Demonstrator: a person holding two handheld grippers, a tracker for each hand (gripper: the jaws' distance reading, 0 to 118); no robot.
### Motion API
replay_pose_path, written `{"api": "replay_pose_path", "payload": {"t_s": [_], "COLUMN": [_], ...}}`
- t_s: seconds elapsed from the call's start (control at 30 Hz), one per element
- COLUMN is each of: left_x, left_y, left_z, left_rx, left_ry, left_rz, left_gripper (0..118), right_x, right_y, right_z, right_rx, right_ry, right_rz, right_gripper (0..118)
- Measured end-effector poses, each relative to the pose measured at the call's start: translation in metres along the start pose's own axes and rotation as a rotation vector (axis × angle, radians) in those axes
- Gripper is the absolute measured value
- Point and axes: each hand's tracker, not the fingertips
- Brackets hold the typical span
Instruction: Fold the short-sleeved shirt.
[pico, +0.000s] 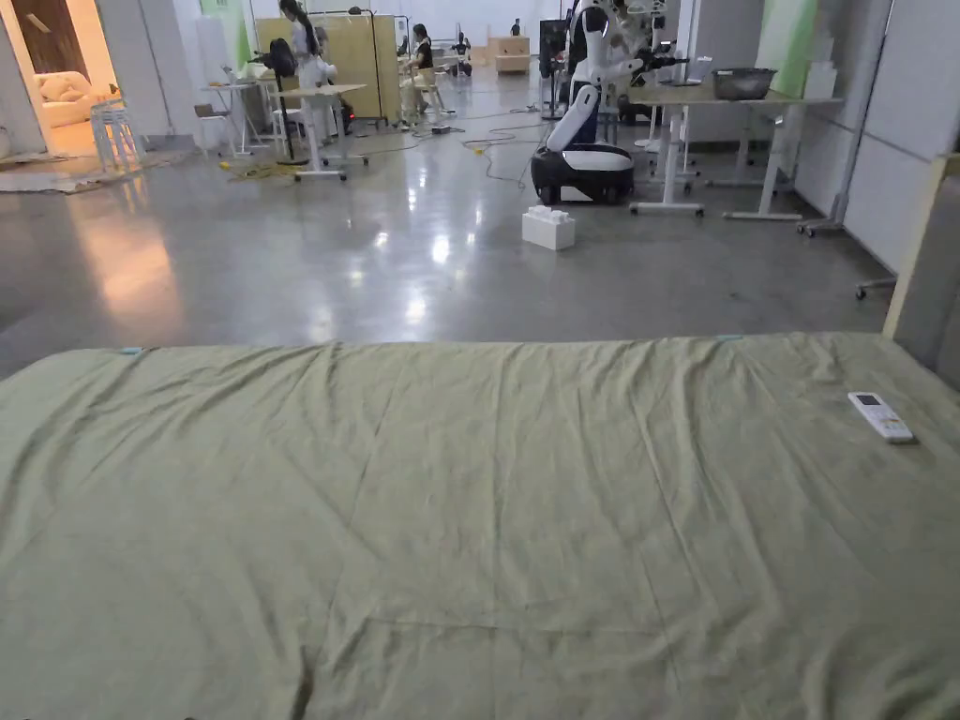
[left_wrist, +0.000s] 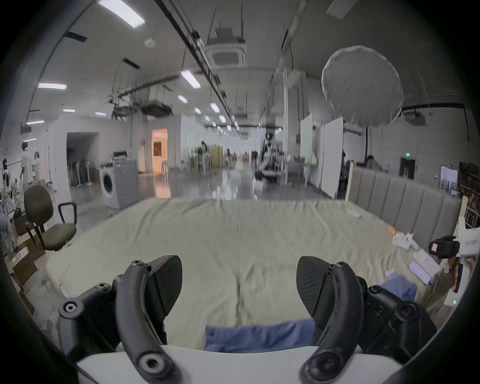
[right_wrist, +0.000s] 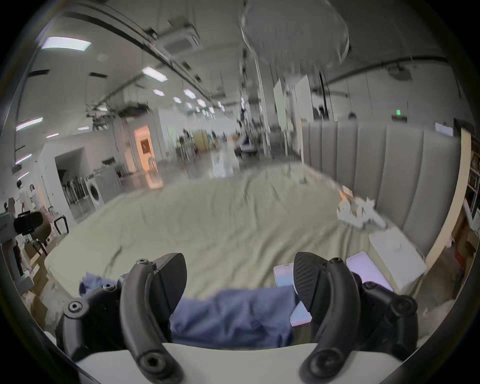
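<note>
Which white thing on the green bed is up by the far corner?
The small white remote control; the white box and crumpled white paper sit nearer.

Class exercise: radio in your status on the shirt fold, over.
Left gripper open, right gripper open, both empty. Blue shirt bunched at near edge of bed, unfolded. Remote far right, clear of work.

both the left hand-held gripper (left_wrist: 239, 285) and right hand-held gripper (right_wrist: 240, 283) gape wide.

Remote (pico: 880, 416) on bed (pico: 469, 525), far right; shirt (right_wrist: 233, 317) at near edge.
</note>
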Motion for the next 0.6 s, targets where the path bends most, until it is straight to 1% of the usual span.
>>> {"api": "replay_pose_path", "payload": {"t_s": [0.07,0.13,0.2,0.23,0.27,0.3,0.33,0.37,0.4,0.43,0.47,0.5,0.53,0.57,0.6], "left_x": [0.013,0.026,0.037,0.042,0.045,0.048,0.049,0.051,0.051,0.051,0.051,0.052,0.053,0.053,0.053], "left_y": [0.011,0.020,0.029,0.031,0.033,0.034,0.033,0.033,0.034,0.034,0.035,0.035,0.034,0.036,0.036], "left_z": [0.006,0.014,0.019,0.023,0.026,0.028,0.030,0.033,0.035,0.035,0.036,0.037,0.039,0.039,0.040], "left_rx": [0.052,0.102,0.130,0.144,0.150,0.152,0.166,0.176,0.174,0.166,0.149,0.138,0.147,0.140,0.136], "left_ry": [-0.009,-0.023,-0.034,-0.035,-0.041,-0.055,-0.063,-0.067,-0.081,-0.104,-0.132,-0.150,-0.136,-0.147,-0.153], "left_rz": [0.011,-0.017,-0.059,-0.082,-0.104,-0.114,-0.120,-0.114,-0.102,-0.091,-0.080,-0.072,-0.079,-0.083,-0.087], "left_gripper": [91,90,86,78,67,50,27,16,15,7,2,2,0,0,0], "right_x": [-0.016,-0.034,-0.045,-0.048,-0.054,-0.057,-0.059,-0.062,-0.065,-0.066,-0.068,-0.070,-0.071,-0.070,-0.068], "right_y": [0.016,0.029,0.041,0.044,0.047,0.050,0.050,0.050,0.048,0.048,0.047,0.046,0.046,0.050,0.045], "right_z": [0.005,0.010,0.015,0.017,0.019,0.021,0.021,0.022,0.024,0.026,0.026,0.027,0.030,0.029,0.026], "right_rx": [0.060,0.114,0.139,0.151,0.164,0.175,0.165,0.156,0.172,0.186,0.189,0.192,0.209,0.207,0.122], "right_ry": [0.013,0.036,0.068,0.082,0.098,0.117,0.118,0.113,0.107,0.110,0.111,0.097,0.085,0.105,0.130], "right_rz": [0.052,0.106,0.123,0.124,0.123,0.126,0.119,0.112,0.121,0.133,0.134,0.133,0.144,0.162,0.084], "right_gripper": [88,88,88,86,84,81,74,63,44,12,2,1,0,0,0]}}
